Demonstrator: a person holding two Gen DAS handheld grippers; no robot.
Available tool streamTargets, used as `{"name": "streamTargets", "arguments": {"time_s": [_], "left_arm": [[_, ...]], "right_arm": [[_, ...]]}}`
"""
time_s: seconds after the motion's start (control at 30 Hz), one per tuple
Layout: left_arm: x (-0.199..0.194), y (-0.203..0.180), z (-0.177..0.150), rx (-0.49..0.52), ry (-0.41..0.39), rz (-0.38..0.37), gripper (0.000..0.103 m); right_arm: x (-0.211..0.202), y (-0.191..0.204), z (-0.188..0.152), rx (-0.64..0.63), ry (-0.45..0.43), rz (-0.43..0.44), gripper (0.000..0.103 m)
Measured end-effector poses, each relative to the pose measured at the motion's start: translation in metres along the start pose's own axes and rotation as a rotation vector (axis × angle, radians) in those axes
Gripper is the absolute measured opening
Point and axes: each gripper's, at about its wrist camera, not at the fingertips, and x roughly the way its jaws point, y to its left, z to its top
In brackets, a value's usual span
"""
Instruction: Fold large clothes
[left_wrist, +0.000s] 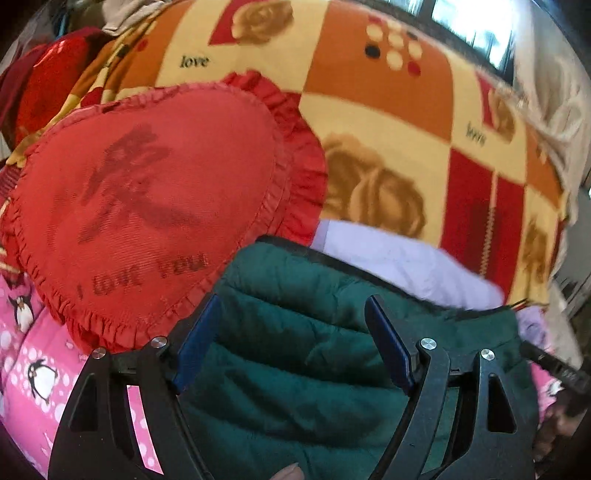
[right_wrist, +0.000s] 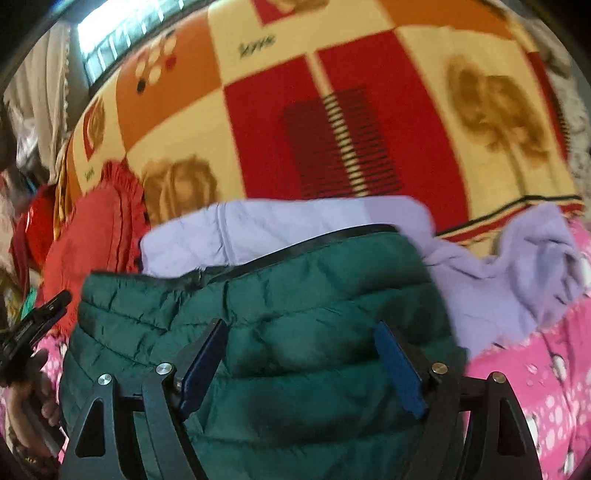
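A dark green quilted puffer jacket (left_wrist: 295, 354) lies folded on the bed, on top of a lilac garment (left_wrist: 402, 266). My left gripper (left_wrist: 293, 306) is open above the jacket's left part, its blue pads (left_wrist: 199, 343) spread wide with nothing between them. In the right wrist view the same green jacket (right_wrist: 295, 295) shows a black zipper edge along its far side, and the lilac garment (right_wrist: 498, 280) spreads out behind and to the right. My right gripper (right_wrist: 301, 332) is open over the jacket. The left gripper's tip (right_wrist: 51, 301) shows at the left edge.
A red heart-shaped frilled cushion (left_wrist: 147, 214) sits just left of the jacket. An orange, red and cream rose-patterned blanket (right_wrist: 332, 110) covers the bed beyond. A pink penguin-print sheet (left_wrist: 37, 369) lies under the clothes. A window (left_wrist: 472, 22) is at the far side.
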Motion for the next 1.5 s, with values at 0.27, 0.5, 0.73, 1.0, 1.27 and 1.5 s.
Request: {"name": "streamTargets", "arguments": {"time_s": [0.27,0.5,0.73,1.0,1.27,1.5], "left_arm": [[0.056,0.004,-0.031,0.052,0.163,0.102,0.081],[0.056,0.011,-0.038,0.018,0.165,0.058,0.082],[0.052,0.015,-0.044,0.005,0.147,0.035,0.082],[0.044,0.015,-0.052,0.015,0.125,0.046,0.082],[0.039,0.012,-0.058,0.023,0.111,0.061,0.082],[0.036,0.009,-0.062,0.026,0.103,0.068,0.082]], "right_arm": [[0.057,-0.020,-0.010,-0.042,0.163,-0.059,0.103],[0.063,-0.039,-0.017,0.003,0.144,-0.039,0.103],[0.061,-0.035,-0.020,-0.024,0.139,-0.053,0.103],[0.059,-0.036,-0.023,-0.020,0.122,-0.047,0.103],[0.059,-0.036,-0.025,-0.013,0.119,-0.041,0.103],[0.058,-0.037,-0.027,-0.012,0.110,-0.033,0.103]]}}
